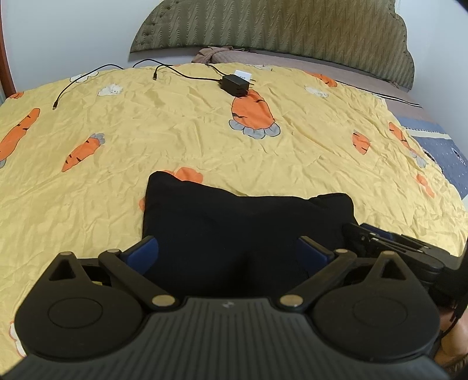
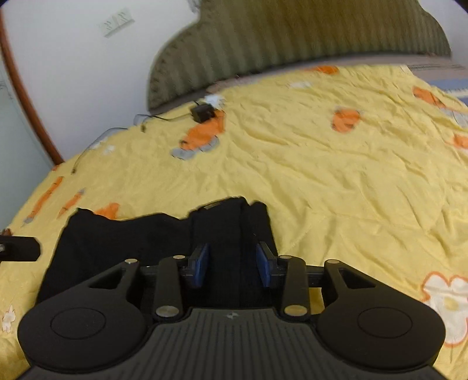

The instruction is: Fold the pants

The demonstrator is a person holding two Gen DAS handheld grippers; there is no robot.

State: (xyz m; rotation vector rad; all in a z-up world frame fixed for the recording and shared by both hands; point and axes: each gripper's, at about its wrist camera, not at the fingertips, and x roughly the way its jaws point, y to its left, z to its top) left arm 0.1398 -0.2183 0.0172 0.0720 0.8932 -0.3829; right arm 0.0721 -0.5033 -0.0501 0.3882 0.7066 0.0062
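Black pants (image 1: 234, 216) lie folded into a squat pile on the yellow carrot-print quilt (image 1: 204, 131). My left gripper (image 1: 228, 248) hovers over their near edge, open wide, its blue pads (image 1: 146, 251) apart from the cloth. The right tool's black frame (image 1: 409, 251) shows at the pile's right end. In the right wrist view the pants (image 2: 131, 242) spread to the left, and a raised fold runs between the blue pads (image 2: 201, 263) of my right gripper (image 2: 233, 263). Its jaws stand partly apart and do not visibly squeeze the cloth. One left-gripper fingertip (image 2: 20, 248) pokes in at the left edge.
A black charger (image 1: 235, 84) with trailing cables (image 1: 76, 81) lies at the far side of the quilt, by the green headboard (image 1: 278, 26). A blue blanket (image 1: 441, 149) edges the bed at right. A hand (image 1: 456, 336) shows at lower right.
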